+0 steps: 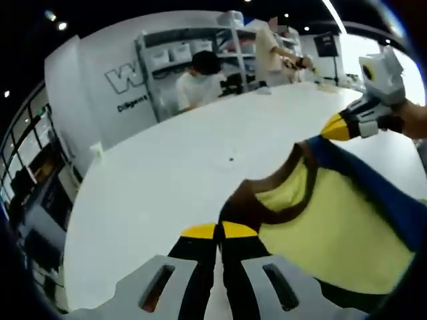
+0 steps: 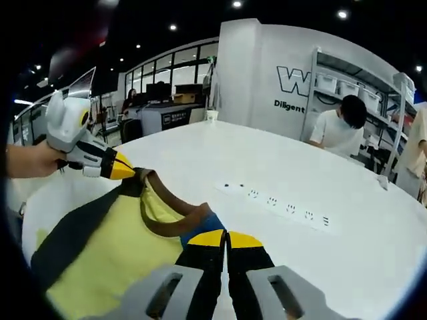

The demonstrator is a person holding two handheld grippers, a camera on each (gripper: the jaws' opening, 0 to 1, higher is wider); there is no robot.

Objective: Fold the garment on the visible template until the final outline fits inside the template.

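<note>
— Left gripper view: what are the left tongs (image 1: 219, 231) doing?
— Pinching the yellow cloth garment (image 1: 333, 233) at its brown collar, above the white round surface (image 1: 167, 173).
— Right tongs (image 2: 227, 238)?
— Clamping the collar's other side — jaws closed.

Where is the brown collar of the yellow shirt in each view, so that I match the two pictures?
Left gripper view: collar, lower centre-right, by the closed left tool.
Right gripper view: collar, lower centre-left, by the closed right tool.
Shared landmark: wall lettering.
</note>
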